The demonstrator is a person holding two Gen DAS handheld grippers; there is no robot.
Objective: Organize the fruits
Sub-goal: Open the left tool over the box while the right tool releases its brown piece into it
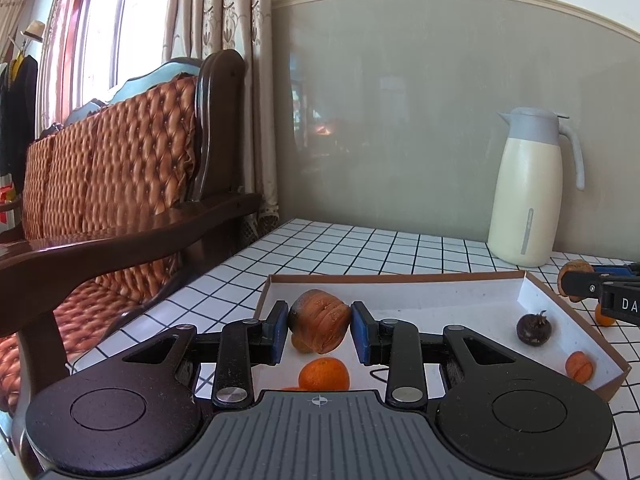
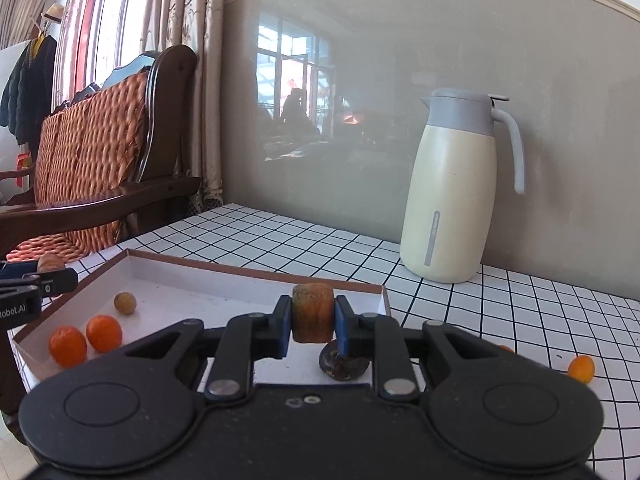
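Observation:
My left gripper [image 1: 319,315] is shut on a brown-orange ridged fruit [image 1: 320,330] and holds it above the near left part of the white-lined cardboard tray [image 1: 400,278]. Under it lie a tangerine [image 1: 324,374] and a small tan fruit [image 1: 301,343]. A dark round fruit [image 1: 534,330] and a small orange fruit [image 1: 579,367] lie at the tray's right side. My right gripper [image 2: 313,307] is shut on a brownish fruit [image 2: 313,322] over the tray's right end, just above the dark fruit [image 2: 344,364]. Two tangerines [image 2: 68,346] [image 2: 104,333] lie at the tray's left.
A cream and grey thermos jug [image 2: 452,200] stands on the checked tablecloth behind the tray, near the grey wall. A small orange kumquat [image 2: 581,369] lies on the cloth to the right of the tray. A wooden sofa [image 1: 120,184] borders the table's left edge.

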